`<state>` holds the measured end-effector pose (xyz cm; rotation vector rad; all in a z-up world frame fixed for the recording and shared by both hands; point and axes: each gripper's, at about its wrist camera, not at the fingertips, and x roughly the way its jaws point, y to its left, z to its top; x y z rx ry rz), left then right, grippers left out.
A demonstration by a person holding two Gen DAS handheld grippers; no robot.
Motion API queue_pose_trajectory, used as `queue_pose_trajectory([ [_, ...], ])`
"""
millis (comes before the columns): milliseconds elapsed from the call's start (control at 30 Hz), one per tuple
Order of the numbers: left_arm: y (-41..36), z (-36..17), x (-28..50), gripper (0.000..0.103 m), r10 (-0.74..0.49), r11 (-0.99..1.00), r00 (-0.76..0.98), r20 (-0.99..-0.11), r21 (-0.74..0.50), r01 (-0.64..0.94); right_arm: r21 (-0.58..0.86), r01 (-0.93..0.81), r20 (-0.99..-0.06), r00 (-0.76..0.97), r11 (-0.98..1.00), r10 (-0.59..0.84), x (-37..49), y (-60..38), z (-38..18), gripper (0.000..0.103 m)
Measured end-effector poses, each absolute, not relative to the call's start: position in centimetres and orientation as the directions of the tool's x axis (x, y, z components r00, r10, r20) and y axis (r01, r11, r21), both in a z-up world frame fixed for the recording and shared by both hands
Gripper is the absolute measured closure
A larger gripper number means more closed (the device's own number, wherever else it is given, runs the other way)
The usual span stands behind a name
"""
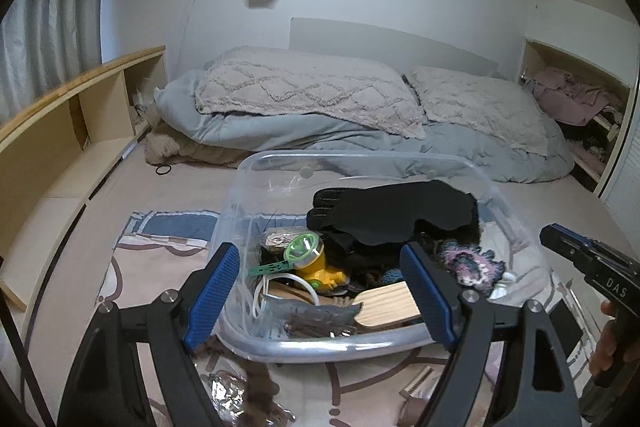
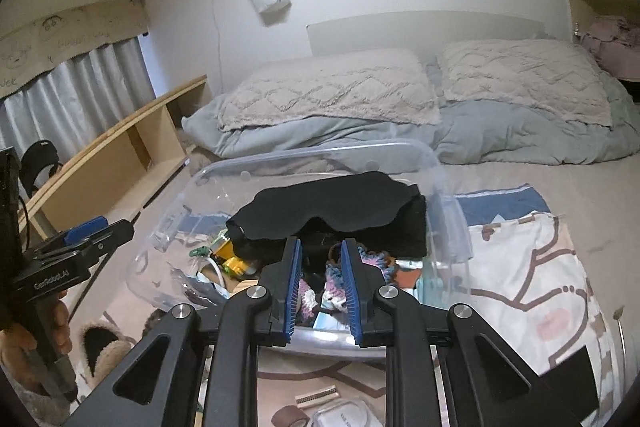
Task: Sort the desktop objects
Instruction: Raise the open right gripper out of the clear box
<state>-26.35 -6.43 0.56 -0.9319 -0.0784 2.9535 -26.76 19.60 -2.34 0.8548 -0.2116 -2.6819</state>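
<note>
In the centre of both views my clear bin (image 1: 360,345) sits on the bed, its near rim cut off behind my fingers. A black eye mask (image 1: 400,213) lies crosswise on the heap inside. My left gripper (image 1: 320,291) stands released; my right gripper (image 2: 320,287) is nearly clenched on nothing.

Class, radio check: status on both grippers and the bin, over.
Left gripper open, empty. Right gripper nearly shut, nothing visibly gripped. Clear bin full, black eye mask on top. Path clear.
</note>
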Motion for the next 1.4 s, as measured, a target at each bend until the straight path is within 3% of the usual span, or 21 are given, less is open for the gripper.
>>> queue_pose_trajectory([
  [167,-5.7,2.1,-24.5,0.02,0.06,-0.997,-0.832,-0.551,-0.077,-0.022,0.239,0.239,-0.51,-0.794,-0.941,-0.331,-25.2,20.6,-1.2,0.081],
  [233,-5.4,2.5,-23.6,0.02,0.054,-0.997,-0.836,-0.546,-0.072,-0.017,0.242,0.229,-0.501,-0.803,-0.943,-0.324,-24.5,21.0,-0.8,0.067],
  [267,-5.3,2.6,-23.4,0.02,0.051,-0.997,-0.837,-0.545,-0.071,-0.014,0.242,0.225,-0.498,-0.806,-0.944,-0.32,-24.3,21.1,-0.6,0.045],
  [300,-5.2,2.8,-23.0,0.02,0.046,-0.998,-0.838,-0.544,-0.07,-0.01,0.243,0.223,-0.494,-0.809,-0.944,-0.319,-24.0,21.2,-0.4,0.033],
  [467,-4.6,3.5,-21.5,0.02,0.037,-0.998,-0.848,-0.529,-0.069,-0.001,0.214,0.228,-0.459,-0.835,-0.95,-0.303,-22.2,21.4,0.7,0.028],
  [500,-4.5,3.6,-21.2,0.02,0.037,-0.998,-0.85,-0.526,-0.069,0.0,0.203,0.229,-0.452,-0.84,-0.952,-0.298,-21.8,21.3,0.9,0.015],
  [567,-4.3,4.1,-20.4,0.02,0.035,-0.998,-0.857,-0.514,-0.068,0.001,0.191,0.235,-0.44,-0.847,-0.953,-0.297,-21.2,21.2,1.2,0.001],
  [667,-3.9,4.5,-19.4,0.02,0.028,-0.998,-0.869,-0.494,-0.055,-0.001,0.173,0.241,-0.415,-0.861,-0.955,-0.293,-20.1,21.2,1.6,0.0],
  [767,-3.6,4.7,-18.1,0.005,0.002,-0.999,-0.886,-0.464,-0.029,0.014,0.159,0.246,-0.4,-0.869,-0.956,-0.29,-19.2,21.4,1.9,0.0],
  [867,-3.4,4.8,-17.0,0.001,-0.018,-1.0,-0.897,-0.442,-0.009,0.025,0.154,0.245,-0.387,-0.876,-0.957,-0.287,-18.3,21.8,1.9,0.0],
  [1400,-3.1,4.5,-12.9,0.0,-0.076,-0.997,-0.922,-0.381,0.015,0.076,0.151,0.23,-0.368,-0.89,-0.961,-0.27,-15.4,23.8,1.4,0.0],
])
